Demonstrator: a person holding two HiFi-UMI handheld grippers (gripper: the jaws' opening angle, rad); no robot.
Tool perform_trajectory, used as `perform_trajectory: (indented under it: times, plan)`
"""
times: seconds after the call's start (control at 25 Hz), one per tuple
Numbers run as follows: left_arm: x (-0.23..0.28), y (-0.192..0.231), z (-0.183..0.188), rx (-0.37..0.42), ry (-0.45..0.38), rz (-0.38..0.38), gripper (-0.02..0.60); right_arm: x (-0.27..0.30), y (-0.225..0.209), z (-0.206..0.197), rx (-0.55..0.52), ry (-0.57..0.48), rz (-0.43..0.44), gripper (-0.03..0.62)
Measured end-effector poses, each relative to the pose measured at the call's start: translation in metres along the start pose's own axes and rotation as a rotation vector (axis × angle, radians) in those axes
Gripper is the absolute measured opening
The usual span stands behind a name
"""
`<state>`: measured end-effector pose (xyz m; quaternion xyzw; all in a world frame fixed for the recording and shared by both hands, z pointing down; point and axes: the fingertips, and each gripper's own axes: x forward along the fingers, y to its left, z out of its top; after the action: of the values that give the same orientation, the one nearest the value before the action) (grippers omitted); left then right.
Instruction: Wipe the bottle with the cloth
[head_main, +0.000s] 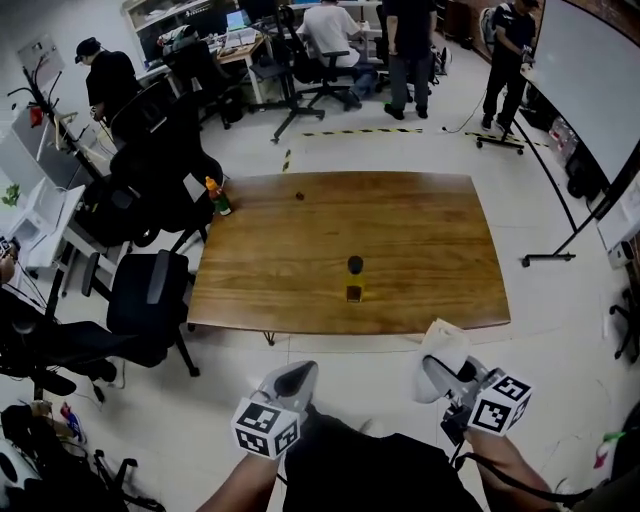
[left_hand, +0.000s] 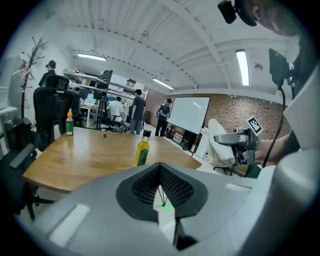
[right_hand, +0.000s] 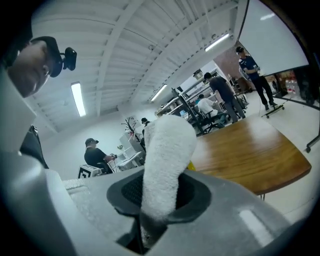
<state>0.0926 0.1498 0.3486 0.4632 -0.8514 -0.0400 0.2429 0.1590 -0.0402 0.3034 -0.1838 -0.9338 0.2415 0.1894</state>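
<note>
A small bottle of yellow liquid with a black cap stands upright near the front edge of the wooden table. In the left gripper view the bottle is ahead and slightly left of the jaws. My left gripper hangs in front of the table, shut with nothing in it. My right gripper is held off the table's front right and is shut on a white cloth, which sticks up out of the jaws. That cloth also shows in the left gripper view.
A green bottle with an orange cap stands at the table's far left corner, and a small dark object lies near the far edge. Black office chairs crowd the left side. People stand and sit at desks beyond.
</note>
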Motion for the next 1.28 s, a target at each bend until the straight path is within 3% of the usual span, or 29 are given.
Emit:
perform_trajectory:
  times: [0.16,0.28,0.52,0.8,1.28]
  plan:
    - [-0.026,-0.01,0.003,-0.113,-0.044,0.02,0.017,-0.016,0.013,-0.01,-0.017,0.014,0.034,0.072]
    - [-0.032,-0.015,0.01,-0.149,-0.068,0.01,0.017,-0.026,0.017,-0.015,-0.018,0.009,0.026,0.072]
    - [-0.04,-0.018,0.024,-0.143,-0.095,0.027,0.017,-0.03,0.031,-0.03,0.006,0.025,-0.001,0.072]
    - [-0.036,-0.022,0.034,-0.132,-0.1,-0.012,0.017,-0.037,0.04,-0.034,-0.004,0.0,-0.027,0.071]
    - [-0.05,-0.021,0.021,-0.103,-0.066,-0.035,0.017,-0.031,0.047,-0.043,0.005,-0.006,-0.052,0.071]
